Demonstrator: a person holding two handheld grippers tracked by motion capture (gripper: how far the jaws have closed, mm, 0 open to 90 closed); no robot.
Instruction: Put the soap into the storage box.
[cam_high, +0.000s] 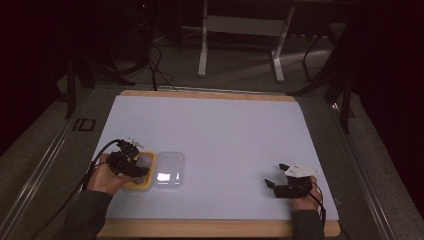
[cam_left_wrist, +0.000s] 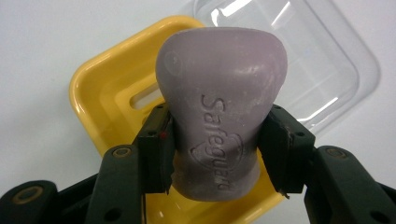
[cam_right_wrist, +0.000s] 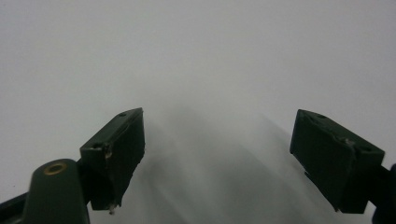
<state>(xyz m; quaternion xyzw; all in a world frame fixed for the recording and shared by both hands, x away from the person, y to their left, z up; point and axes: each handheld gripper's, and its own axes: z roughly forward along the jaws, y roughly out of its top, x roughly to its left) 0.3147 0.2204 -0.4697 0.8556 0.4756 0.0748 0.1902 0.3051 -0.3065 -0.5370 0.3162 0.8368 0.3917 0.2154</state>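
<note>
The left gripper is clamped across the waist of a purple soap, one jaw pressing each narrowed side, so the bar's long axis runs straight away from the gripper toward the top of the left gripper view, lettered face up. Directly under and behind the soap sits the yellow dish, its slotted floor showing at center left; the soap appears to hang just above it, though whether its low end touches the dish I cannot tell. Beyond, at upper right of that view, the clear lid lies flat on the desk, just beside the dish. In the high view this cluster sits at lower left. The right gripper rests well apart at lower right, jaws spread wide and empty over bare desk.
</note>
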